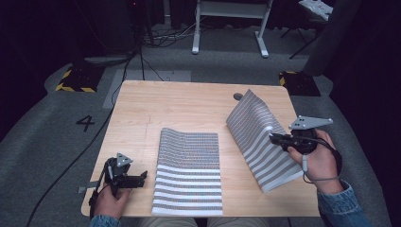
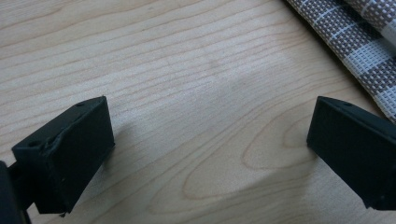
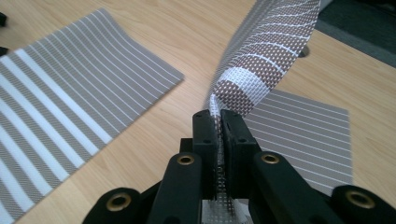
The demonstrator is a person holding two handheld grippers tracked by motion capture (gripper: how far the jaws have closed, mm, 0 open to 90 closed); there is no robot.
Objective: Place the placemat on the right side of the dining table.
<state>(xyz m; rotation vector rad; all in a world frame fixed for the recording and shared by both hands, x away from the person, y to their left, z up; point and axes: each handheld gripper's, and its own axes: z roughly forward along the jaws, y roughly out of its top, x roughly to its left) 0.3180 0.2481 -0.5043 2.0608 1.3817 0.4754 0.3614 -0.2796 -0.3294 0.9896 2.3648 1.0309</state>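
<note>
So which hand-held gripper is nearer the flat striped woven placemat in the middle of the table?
Left. The left hand-held gripper sits open just off the flat striped woven placemat's left edge; the right hand-held gripper is farther off, clamped on the other, lifted placemat.

Pale, smooth wooden table; coarse woven striped mats; matt black plastic claw.

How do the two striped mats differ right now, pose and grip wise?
The middle mat lies flat on the table; the right mat is lifted along its right edge and curls upward. No gripper touches the middle mat: the left gripper sits open beside it. The right gripper is shut on the right mat's edge. Both share the same grey-and-white striped weave.
</note>
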